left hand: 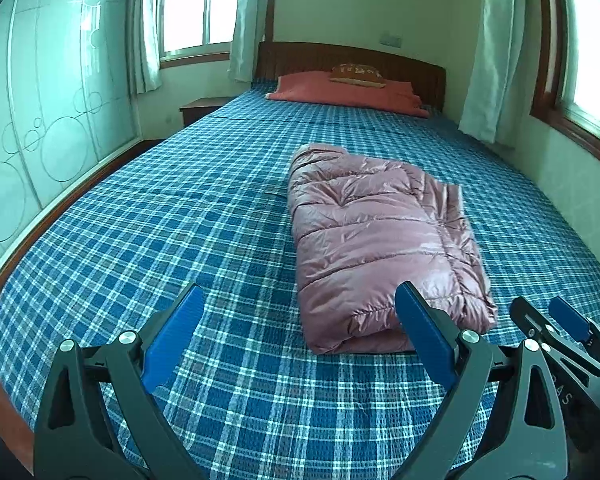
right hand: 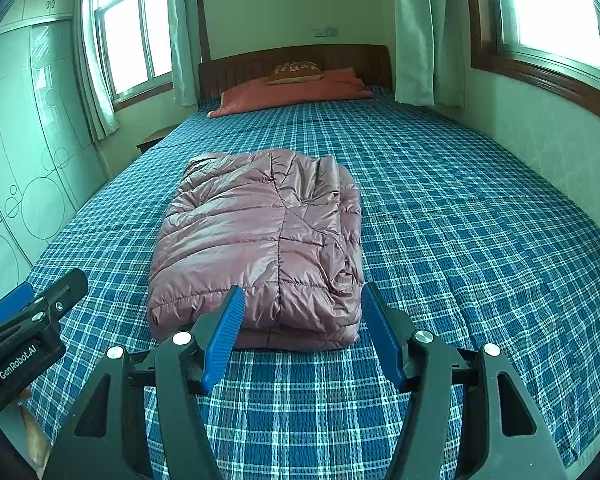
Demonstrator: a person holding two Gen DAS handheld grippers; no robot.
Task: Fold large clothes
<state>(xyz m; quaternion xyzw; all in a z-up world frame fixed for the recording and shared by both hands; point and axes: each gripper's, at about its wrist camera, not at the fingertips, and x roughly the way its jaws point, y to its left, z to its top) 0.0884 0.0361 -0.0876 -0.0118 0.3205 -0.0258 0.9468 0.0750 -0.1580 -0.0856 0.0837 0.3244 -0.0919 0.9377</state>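
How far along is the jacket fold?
Done: the shiny pink quilted puffer jacket lies in a compact folded bundle on the blue plaid bedspread. In hand: nothing; the left gripper and right gripper hover before its near edge, jaws open and empty. Left: nothing obvious, perhaps a final tidy.

My right gripper (right hand: 302, 334) hangs over the near end of the bed (right hand: 480, 220), jaws apart with nothing between the blue pads (right hand: 224, 336); the folded pink puffer jacket (right hand: 260, 240) lies just beyond the fingertips on the blue plaid sheet, apart from them. The left gripper (right hand: 24, 320) shows at the lower left edge, beside the jacket's left side, its jaw state unclear from here. At the far end, an orange pillow (right hand: 292, 94) with a small brown cushion (right hand: 296, 72) on top rests against the wooden headboard (right hand: 240, 68).
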